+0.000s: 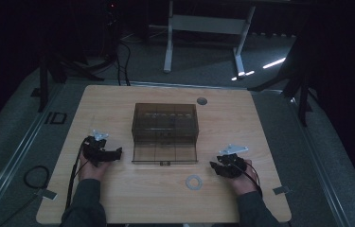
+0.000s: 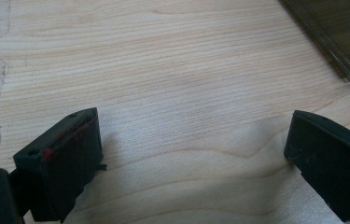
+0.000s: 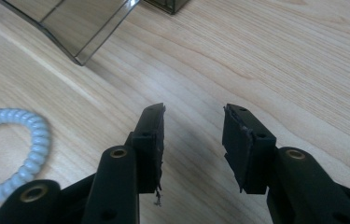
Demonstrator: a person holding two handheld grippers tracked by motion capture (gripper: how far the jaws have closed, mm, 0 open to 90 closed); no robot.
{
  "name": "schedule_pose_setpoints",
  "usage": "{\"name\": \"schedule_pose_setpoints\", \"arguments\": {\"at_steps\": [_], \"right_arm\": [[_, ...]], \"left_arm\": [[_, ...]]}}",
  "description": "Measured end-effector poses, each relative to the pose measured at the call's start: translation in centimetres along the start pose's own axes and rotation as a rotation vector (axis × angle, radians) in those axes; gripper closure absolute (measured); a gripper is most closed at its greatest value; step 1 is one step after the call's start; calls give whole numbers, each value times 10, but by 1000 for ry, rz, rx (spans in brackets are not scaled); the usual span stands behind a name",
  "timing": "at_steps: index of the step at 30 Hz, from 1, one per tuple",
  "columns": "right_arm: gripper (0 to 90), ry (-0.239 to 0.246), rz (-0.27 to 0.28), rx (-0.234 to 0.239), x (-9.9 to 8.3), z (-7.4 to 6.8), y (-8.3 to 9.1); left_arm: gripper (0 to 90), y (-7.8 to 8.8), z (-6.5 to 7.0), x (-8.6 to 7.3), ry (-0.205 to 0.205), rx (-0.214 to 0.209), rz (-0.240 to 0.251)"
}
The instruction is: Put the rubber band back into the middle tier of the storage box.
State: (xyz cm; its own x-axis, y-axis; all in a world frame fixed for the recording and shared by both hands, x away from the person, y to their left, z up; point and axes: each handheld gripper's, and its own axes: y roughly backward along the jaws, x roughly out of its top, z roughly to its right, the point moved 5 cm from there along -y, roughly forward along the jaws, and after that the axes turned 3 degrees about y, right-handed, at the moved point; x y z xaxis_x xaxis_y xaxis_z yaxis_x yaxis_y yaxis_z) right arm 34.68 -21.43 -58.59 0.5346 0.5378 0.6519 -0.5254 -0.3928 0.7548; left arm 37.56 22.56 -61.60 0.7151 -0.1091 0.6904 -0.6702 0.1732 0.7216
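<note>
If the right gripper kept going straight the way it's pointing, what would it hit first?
Probably bare table. The right gripper has open jaws with nothing between them; the smoky plastic drawer box lies ahead to its left and the white coiled hair tie off to its side.

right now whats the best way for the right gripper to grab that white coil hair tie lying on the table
Pinch one side of the coil hair tie, across the cord rather than the whole ring. It lies flat on the table, so probably come from above, one jaw inside the loop and one outside. The right gripper is open and empty beside it.
</note>
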Motion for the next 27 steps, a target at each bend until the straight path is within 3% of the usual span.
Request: {"name": "schedule_pose_setpoints", "arguments": {"at_steps": [14,27], "right_arm": [[625,0,-64,39,10,-6,10],[657,49,-118,59,18,-12,12]], "left_arm": [[36,0,0,0,2,1,0],[36,0,0,0,3,1,0]]}}
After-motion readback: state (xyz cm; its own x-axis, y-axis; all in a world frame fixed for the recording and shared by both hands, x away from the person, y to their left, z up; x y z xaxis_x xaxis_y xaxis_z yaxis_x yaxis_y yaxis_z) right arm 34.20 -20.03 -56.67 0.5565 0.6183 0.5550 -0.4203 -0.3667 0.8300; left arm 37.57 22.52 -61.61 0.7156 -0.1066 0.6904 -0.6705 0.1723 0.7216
